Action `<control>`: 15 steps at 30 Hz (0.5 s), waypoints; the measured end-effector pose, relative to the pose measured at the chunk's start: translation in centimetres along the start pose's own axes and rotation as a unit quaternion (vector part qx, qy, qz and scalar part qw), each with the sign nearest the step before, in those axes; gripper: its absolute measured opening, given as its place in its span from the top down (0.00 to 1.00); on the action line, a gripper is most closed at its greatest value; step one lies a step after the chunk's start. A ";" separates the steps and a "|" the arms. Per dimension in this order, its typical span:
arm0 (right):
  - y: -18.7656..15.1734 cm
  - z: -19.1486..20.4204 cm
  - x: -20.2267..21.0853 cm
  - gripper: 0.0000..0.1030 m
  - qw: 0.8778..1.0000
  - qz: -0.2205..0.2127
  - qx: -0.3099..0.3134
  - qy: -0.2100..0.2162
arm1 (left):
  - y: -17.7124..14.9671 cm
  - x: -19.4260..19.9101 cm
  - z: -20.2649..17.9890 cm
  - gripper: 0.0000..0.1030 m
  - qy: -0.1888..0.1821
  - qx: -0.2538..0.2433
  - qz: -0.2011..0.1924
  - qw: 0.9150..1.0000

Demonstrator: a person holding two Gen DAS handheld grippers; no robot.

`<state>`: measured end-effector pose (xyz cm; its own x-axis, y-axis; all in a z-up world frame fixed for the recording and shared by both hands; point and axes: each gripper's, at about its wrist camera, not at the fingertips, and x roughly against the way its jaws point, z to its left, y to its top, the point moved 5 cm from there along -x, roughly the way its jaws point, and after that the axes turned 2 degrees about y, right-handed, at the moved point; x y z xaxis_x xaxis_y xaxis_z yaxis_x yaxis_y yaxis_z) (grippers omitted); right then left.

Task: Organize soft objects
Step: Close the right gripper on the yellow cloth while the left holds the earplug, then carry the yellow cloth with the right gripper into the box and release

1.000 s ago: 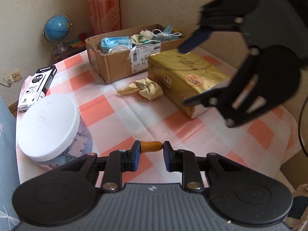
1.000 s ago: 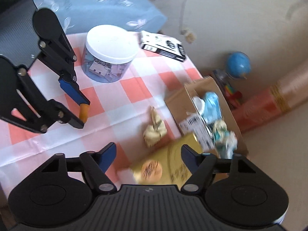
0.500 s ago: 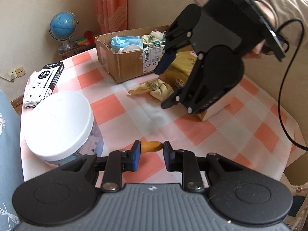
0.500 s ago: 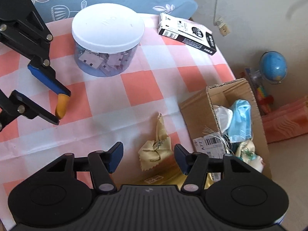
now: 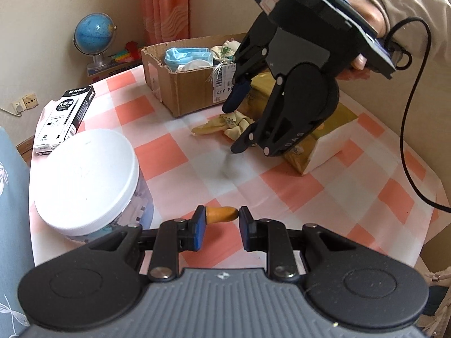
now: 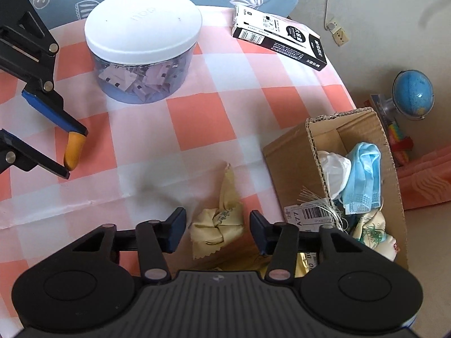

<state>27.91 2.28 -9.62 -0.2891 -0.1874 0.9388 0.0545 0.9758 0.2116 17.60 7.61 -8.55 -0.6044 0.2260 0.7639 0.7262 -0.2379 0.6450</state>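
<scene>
The crumpled yellow cloth [image 6: 218, 226] lies on the checked worktop [image 6: 197, 124] just beside the open cardboard box [image 6: 293, 163], which holds blue face masks [image 6: 363, 177] and other soft items. The right tongs [image 6: 217, 229] point down over the cloth; their jaws have just been closing, the cloth sits between them, and the pads stand apart from it. The left tongs [image 5: 221, 215] are clamped on a small orange piece [image 5: 221, 214]. A white-lidded jar [image 6: 143, 42] stands toward the far edge.
</scene>
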 end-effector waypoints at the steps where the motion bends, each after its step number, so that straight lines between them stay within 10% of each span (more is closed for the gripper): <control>1: 0.0 0.0 -0.1 0.47 1.000 0.001 0.002 -0.002 | 0.0 0.0 0.0 0.77 0.000 0.000 0.000 1.000; 15: 0.0 0.2 0.2 0.63 1.000 -0.010 -0.007 0.008 | 0.0 0.3 0.0 0.77 0.003 0.000 0.000 1.000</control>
<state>27.67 2.26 -9.49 -0.2754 -0.2089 0.9384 0.0619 0.9702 0.2342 17.49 7.69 -8.32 -0.6070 0.2207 0.7635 0.7254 -0.2385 0.6457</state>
